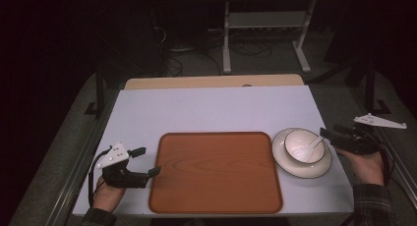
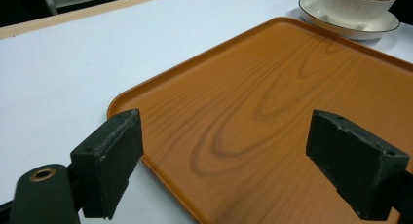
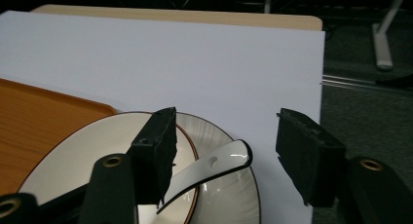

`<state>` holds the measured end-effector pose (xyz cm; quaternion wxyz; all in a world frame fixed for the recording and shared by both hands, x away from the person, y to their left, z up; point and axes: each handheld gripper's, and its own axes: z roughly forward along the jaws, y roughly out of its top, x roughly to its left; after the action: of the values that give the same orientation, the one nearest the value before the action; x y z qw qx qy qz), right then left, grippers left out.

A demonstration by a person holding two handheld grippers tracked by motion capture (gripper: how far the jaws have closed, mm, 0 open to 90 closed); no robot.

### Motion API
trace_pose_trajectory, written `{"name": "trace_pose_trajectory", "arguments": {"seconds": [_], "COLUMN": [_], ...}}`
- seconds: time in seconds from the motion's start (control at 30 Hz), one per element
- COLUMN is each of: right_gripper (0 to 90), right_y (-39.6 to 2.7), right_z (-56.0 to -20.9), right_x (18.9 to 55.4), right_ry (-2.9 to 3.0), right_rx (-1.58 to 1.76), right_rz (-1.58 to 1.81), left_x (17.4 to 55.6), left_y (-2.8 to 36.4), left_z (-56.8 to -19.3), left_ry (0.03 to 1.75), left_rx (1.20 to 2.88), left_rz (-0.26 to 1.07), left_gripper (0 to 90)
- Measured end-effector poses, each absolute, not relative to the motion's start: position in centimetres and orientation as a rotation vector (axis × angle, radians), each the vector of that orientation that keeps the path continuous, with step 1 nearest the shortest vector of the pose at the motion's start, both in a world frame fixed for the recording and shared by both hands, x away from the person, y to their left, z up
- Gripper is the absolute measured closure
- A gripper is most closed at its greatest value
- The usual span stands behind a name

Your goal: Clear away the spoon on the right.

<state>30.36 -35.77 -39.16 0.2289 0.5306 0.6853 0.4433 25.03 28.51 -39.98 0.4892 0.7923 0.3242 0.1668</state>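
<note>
A white bowl [image 1: 304,145] stands on a white, dark-rimmed plate [image 1: 295,173] just right of a wooden tray [image 1: 216,172]. A white spoon [image 1: 314,143] rests in the bowl, its handle sticking out to the right. My right gripper [image 1: 330,133] is open at that handle. In the right gripper view the spoon [image 3: 214,168] handle lies between the jaws of the right gripper [image 3: 226,151] with neither pad touching it, above the plate [image 3: 219,204]. My left gripper [image 1: 149,161] is open at the tray's left edge; in the left gripper view the left gripper [image 2: 224,160] jaws straddle the tray [image 2: 272,87] corner, holding nothing.
The white table top [image 1: 211,108] stretches behind the tray, with a wooden strip [image 1: 211,81] along its far edge. Beyond it stand the legs of a metal frame [image 1: 226,39] on the dark floor. The table's right edge runs close to the plate.
</note>
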Motion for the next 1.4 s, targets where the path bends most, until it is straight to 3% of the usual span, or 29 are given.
{"name": "trace_pose_trajectory", "arguments": {"seconds": [0.47,1.4], "right_gripper": [41.4,67.1], "right_y": [-35.6,-34.6], "right_z": [-41.4,-39.6], "right_x": [31.2,30.8], "right_ry": [1.989,1.988], "right_rx": [1.503,1.389], "right_rz": [1.259,1.338], "left_x": [25.0,25.0], "left_y": [28.4,28.4], "left_z": [-40.0,-39.9], "left_ry": [0.787,0.781], "left_rx": [1.932,1.929], "left_rz": [0.404,0.408], "left_gripper": [12.9,12.9]}}
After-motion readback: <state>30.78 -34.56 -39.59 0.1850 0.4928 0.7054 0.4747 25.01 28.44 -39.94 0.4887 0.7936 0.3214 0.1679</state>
